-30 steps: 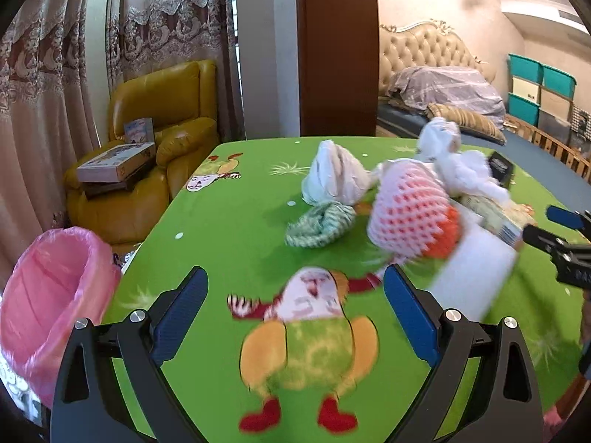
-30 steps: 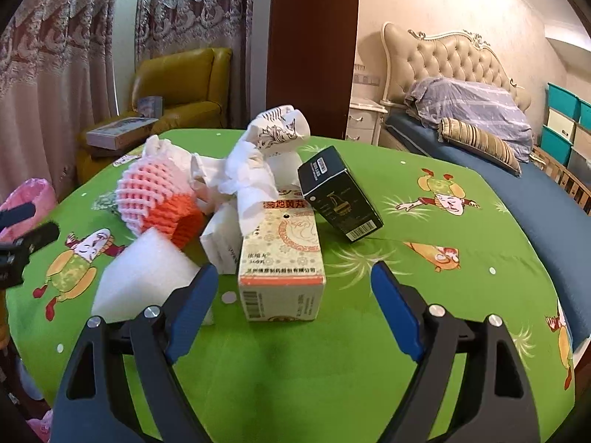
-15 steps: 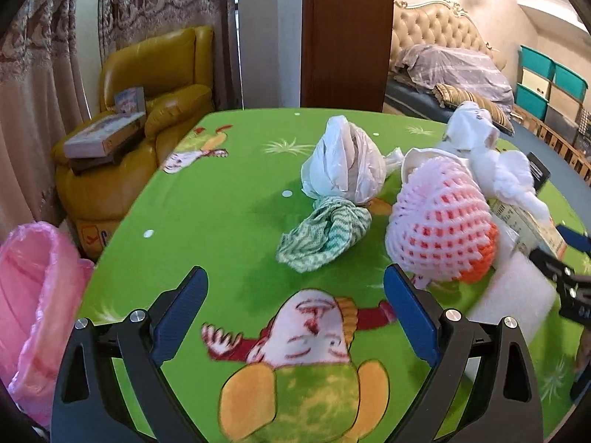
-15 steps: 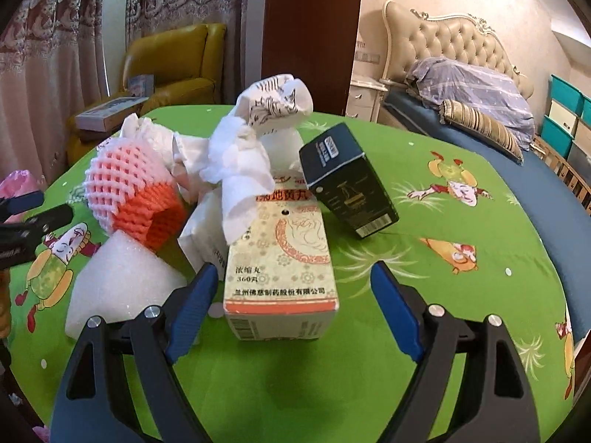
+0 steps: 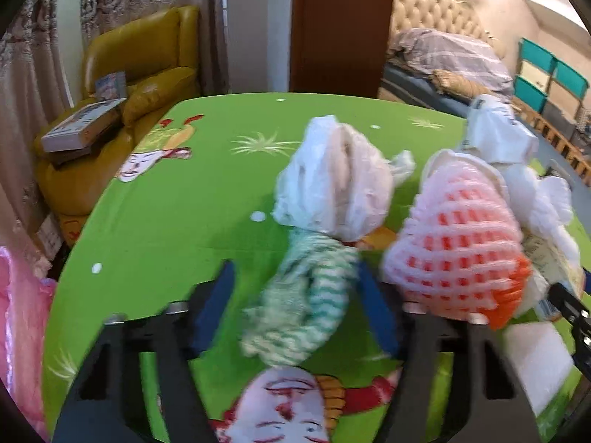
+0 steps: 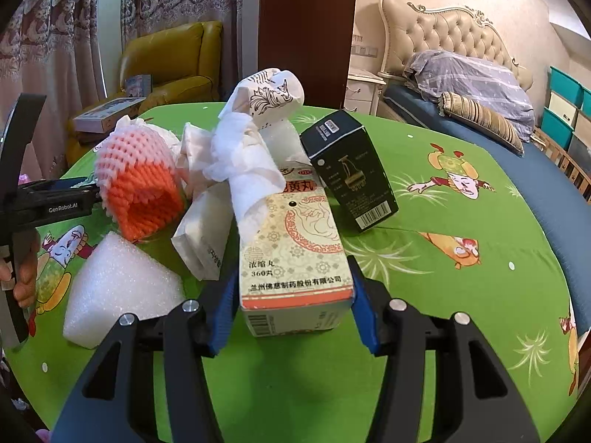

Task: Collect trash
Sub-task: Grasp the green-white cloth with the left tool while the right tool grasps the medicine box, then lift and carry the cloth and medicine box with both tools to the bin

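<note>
- The left gripper (image 5: 295,308) straddles the green-and-white striped cloth (image 5: 301,304). Its jaws have just been closing with the cloth between them. The view is blurred; the right pad appears to touch the cloth, while a gap shows at the left pad, so firm contact cannot be confirmed.
- The cloth lies on the green tablecloth (image 5: 177,221), its long axis running from 7 o'clock to 1 o'clock in the left wrist view. Its far end touches the white plastic bag (image 5: 332,184) at 12 o'clock.
- The pink-and-orange foam net (image 5: 458,254) sits just beside the cloth at 3 o'clock. The jaws are probably centred on the cloth to avoid snagging it.
- The right gripper (image 6: 293,302) brackets the medicine box (image 6: 295,247). Its jaws have just been closing and both blue pads now meet the box's side faces.
- The box lies flat, long axis from 6 o'clock to 12 o'clock, near end toward the camera. Gripping across the narrow width suits the jaw span.
- Crumpled tissue (image 6: 243,162) drapes over the box's far end and may lift with it.
- The black box (image 6: 351,173) stands tilted at 1 o'clock, apart from the pads.
- The pink bin bag (image 5: 18,332) waits at 9 o'clock off the table edge, the likely destination.
</note>
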{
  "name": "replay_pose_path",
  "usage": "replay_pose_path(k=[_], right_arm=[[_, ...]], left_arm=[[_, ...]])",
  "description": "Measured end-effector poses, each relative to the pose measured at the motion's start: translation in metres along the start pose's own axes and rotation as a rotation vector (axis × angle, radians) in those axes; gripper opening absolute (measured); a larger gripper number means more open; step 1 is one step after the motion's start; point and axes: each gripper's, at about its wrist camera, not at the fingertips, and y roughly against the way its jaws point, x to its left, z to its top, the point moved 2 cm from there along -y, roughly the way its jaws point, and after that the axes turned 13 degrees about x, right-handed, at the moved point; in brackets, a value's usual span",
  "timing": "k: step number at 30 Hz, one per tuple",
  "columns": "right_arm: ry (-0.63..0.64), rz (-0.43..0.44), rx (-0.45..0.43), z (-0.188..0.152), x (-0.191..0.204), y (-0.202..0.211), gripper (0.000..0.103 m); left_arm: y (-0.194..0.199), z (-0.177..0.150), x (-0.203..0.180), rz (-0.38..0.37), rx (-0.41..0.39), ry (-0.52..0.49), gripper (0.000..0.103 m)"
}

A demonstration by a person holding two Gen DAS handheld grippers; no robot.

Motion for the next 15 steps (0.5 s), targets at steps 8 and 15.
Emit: replay_pose_path(k=[8,15], right_arm=[[-0.013,0.012,-0.002,-0.001,-0.001,0.0,0.052],[-0.016,0.048,-0.056,-0.012,-0.004,0.018,0.051]], left_arm=[[0.033,-0.039,-0.015,-0.032,-0.077,0.002,0.029],[0.06,-0.074,-0.005,-0.066,-0.108,0.063,0.029]])
